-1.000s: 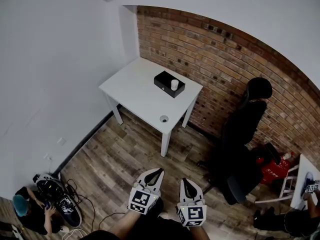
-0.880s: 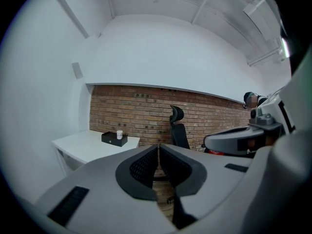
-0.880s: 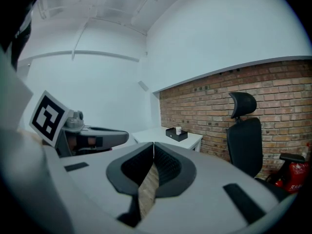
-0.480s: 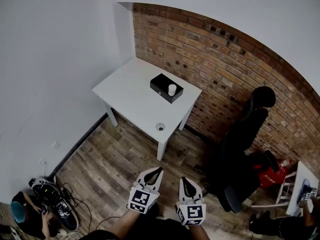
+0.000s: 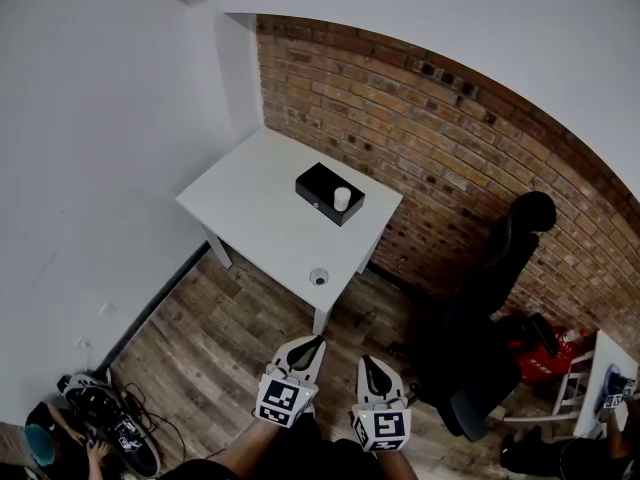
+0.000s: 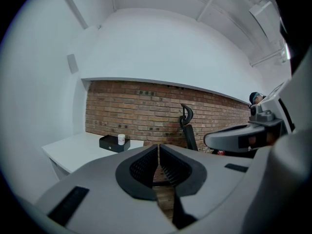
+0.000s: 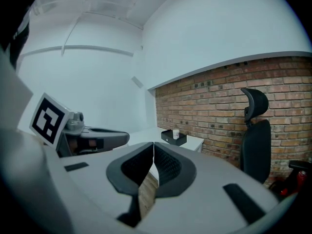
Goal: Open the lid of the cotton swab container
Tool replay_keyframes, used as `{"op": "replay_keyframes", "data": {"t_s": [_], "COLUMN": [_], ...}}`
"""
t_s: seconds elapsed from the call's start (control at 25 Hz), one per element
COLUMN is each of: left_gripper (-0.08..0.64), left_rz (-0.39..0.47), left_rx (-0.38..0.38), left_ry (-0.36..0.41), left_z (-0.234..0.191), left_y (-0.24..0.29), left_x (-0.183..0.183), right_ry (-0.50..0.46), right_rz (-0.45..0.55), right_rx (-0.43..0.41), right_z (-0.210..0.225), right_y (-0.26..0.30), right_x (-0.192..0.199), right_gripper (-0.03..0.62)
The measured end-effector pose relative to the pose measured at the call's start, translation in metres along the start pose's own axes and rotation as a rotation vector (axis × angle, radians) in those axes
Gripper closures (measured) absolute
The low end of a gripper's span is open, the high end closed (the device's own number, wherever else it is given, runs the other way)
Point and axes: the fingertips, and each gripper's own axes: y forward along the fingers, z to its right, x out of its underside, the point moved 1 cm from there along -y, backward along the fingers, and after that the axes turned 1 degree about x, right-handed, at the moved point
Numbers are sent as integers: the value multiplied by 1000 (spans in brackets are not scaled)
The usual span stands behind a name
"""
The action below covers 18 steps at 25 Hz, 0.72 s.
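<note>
Cotton swab container (image 5: 342,198) is standing upright on a black box (image 5: 316,182), at the far right of the white table (image 5: 250,208), close to the brick wall. It is sitting well apart from both grippers. Left claw (image 5: 318,341) and right claw (image 5: 368,362) are each staying pressed together and pinching nothing.

Judgement: the container is looking like a small, smooth, light plastic pot, so it is likely to be tipping or sliding off the box if pushed. One claw should be pinching the body low while the other is lifting at the lid rim. Lid detail is showing too small to tell.
</note>
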Motion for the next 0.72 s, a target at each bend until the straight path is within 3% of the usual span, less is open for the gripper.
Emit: {"op": "replay_keyframes", "data": {"t_s": [0.72], "left_gripper": [537], "left_rz": [6], "left_rx": [30], "left_ry": [2], "left_z": [-51], "left_y": [20], "left_x": [-4], "right_ry": [15], "right_rz": [2], "right_rx": [25], "right_z": [-15], "right_y": [53], "right_x": [-13], "right_gripper": [572]}}
